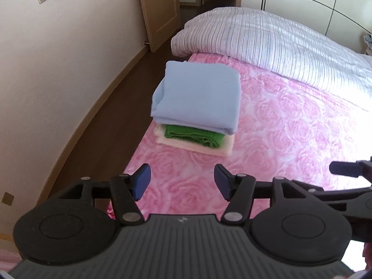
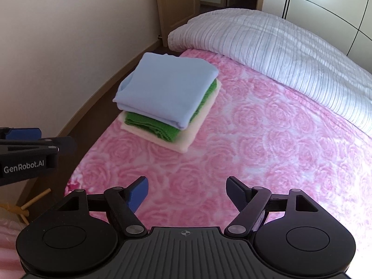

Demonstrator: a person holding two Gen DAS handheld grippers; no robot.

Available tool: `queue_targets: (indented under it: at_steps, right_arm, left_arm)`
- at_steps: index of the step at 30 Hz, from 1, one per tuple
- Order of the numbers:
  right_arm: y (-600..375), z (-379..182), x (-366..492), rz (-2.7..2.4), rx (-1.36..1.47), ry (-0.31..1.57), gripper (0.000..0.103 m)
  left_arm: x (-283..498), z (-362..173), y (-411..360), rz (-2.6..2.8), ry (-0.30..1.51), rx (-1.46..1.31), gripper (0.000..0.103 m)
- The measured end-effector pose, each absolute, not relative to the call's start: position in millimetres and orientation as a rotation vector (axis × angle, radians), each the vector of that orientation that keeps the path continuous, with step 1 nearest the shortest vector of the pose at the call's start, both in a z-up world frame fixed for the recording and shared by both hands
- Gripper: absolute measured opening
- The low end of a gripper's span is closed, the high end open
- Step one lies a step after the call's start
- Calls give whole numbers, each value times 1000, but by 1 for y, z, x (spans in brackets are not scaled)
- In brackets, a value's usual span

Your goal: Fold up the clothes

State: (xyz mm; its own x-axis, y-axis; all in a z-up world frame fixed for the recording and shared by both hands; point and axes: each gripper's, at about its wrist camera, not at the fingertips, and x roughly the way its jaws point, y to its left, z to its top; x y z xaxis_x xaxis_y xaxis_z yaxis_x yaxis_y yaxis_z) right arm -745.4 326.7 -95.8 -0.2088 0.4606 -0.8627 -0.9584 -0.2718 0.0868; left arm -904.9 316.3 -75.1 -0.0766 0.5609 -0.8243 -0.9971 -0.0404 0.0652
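At upper centre of both views, a folded stack is recorded near the left edge of the pink rose bedspread: light blue garment on top, green cloth beneath, cream cloth at the bottom. Lower centre: left gripper, jaws wide apart, nothing held, well short of the stack. Right gripper, likewise spread and empty. Upper right: striped duvet.
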Motion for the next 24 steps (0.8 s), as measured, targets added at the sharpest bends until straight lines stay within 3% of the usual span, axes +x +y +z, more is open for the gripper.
queue_targets:
  at_steps: [24]
  right_arm:
    - [340,-84,-549,1929,-1000,720,77]
  left_arm:
    - [-700,-64,277,1841,626,-917,62]
